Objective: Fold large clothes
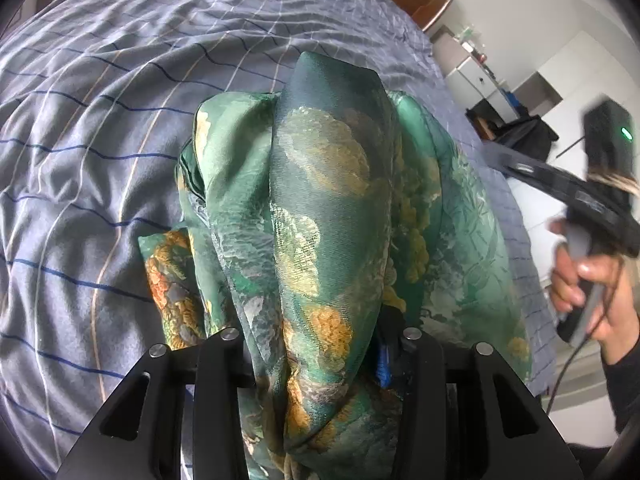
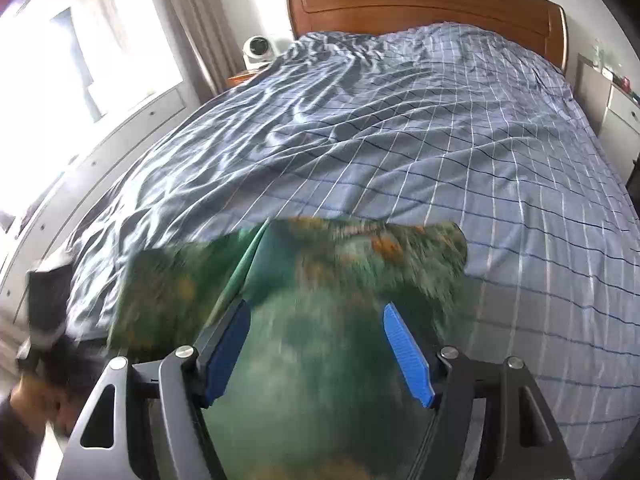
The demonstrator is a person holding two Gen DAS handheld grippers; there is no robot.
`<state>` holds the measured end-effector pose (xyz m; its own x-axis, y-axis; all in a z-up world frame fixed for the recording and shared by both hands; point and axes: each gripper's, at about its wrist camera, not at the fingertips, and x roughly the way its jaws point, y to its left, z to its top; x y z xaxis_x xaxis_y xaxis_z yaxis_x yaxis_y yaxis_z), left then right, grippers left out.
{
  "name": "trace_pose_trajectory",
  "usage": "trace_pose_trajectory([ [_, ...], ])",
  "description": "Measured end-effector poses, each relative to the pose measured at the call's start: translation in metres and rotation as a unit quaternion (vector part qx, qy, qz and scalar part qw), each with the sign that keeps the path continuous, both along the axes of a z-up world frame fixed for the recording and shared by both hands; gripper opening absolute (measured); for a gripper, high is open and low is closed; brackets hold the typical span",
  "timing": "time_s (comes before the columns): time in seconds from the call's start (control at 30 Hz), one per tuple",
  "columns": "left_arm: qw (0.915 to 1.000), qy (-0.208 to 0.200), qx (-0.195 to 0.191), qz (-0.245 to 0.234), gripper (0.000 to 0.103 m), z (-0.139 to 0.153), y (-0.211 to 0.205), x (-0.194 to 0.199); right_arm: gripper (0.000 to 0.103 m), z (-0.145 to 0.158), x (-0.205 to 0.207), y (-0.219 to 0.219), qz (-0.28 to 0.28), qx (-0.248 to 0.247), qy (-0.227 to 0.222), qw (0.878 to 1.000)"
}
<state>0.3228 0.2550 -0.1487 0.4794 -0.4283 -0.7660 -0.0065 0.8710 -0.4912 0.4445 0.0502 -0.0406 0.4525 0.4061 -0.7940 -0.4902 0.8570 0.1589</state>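
A green silky garment (image 1: pixel 332 208) with a yellow and orange floral print hangs bunched from my left gripper (image 1: pixel 320 344), which is shut on a thick fold of it above the bed. Only a bit of one blue pad (image 1: pixel 383 364) shows beside the cloth. My right gripper (image 2: pixel 316 344) is open, its blue pads (image 2: pixel 408 356) wide apart, with the blurred garment (image 2: pixel 304 288) just below and ahead of it; nothing is held between them. In the left wrist view the right gripper (image 1: pixel 576 196) is off to the right, in a hand.
The bed (image 2: pixel 400 128) has a wrinkled blue checked duvet and a wooden headboard (image 2: pixel 424 4). A white fan (image 2: pixel 259 50) stands on the nightstand at left. White drawers (image 2: pixel 620 112) stand at right. The bed's right edge (image 1: pixel 532 288) is close to the garment.
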Motion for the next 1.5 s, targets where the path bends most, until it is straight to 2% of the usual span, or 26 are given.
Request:
trace_pose_trajectory([
  [0.07, 1.0, 0.0, 0.004, -0.001, 0.04, -0.001, 0.0, 0.001, 0.072, -0.018, 0.014, 0.021, 0.009, -0.027, 0.007, 1.0],
  [0.17, 0.9998, 0.001, 0.02, -0.003, 0.04, -0.004, -0.002, 0.003, 0.072, -0.061, 0.025, 0.046, 0.013, -0.082, 0.04, 0.996],
  [0.27, 0.9998, 0.0, 0.022, 0.0, 0.041, -0.009, -0.002, 0.005, 0.073, -0.08, 0.031, 0.052, 0.015, -0.103, 0.051, 0.993],
  [0.4, 0.9998, -0.002, 0.018, 0.001, 0.043, -0.008, -0.001, 0.004, 0.073, -0.081, 0.032, 0.045, 0.016, -0.09, 0.056, 0.994],
  [0.53, 0.9999, -0.004, 0.016, 0.002, 0.043, -0.008, 0.0, 0.001, 0.073, -0.066, 0.016, 0.034, 0.019, -0.075, 0.03, 0.997],
  [0.73, 0.9999, -0.005, 0.015, 0.001, 0.043, -0.009, 0.0, -0.001, 0.073, -0.027, -0.051, -0.008, 0.056, -0.05, -0.013, 0.997],
  [0.9, 0.9999, -0.006, 0.014, 0.001, 0.043, -0.008, 0.0, -0.001, 0.073, -0.015, -0.118, -0.049, 0.064, -0.031, -0.025, 0.997],
  [1.03, 0.9999, -0.005, 0.013, 0.001, 0.044, -0.008, 0.0, -0.002, 0.073, -0.026, -0.147, -0.058, 0.061, -0.025, -0.014, 0.998],
  [1.1, 0.9999, -0.006, 0.016, 0.001, 0.044, -0.008, 0.0, -0.001, 0.073, -0.04, -0.143, -0.057, 0.055, -0.034, -0.003, 0.998],
  [1.2, 0.9998, -0.008, 0.02, -0.001, 0.044, -0.009, -0.001, -0.001, 0.075, -0.065, -0.132, -0.054, 0.035, -0.046, 0.038, 0.998],
  [1.3, 0.9998, -0.009, 0.018, 0.002, 0.045, -0.012, -0.002, -0.003, 0.079, -0.081, -0.137, -0.046, 0.04, -0.081, 0.013, 0.996],
  [1.4, 0.9999, -0.008, 0.012, 0.008, 0.045, -0.013, -0.002, -0.003, 0.082, -0.087, -0.136, -0.049, 0.03, -0.076, 0.006, 0.997],
  [1.5, 0.9998, -0.001, 0.012, 0.014, 0.046, -0.009, -0.002, -0.003, 0.084, -0.087, -0.134, -0.058, 0.015, -0.049, 0.021, 0.998],
])
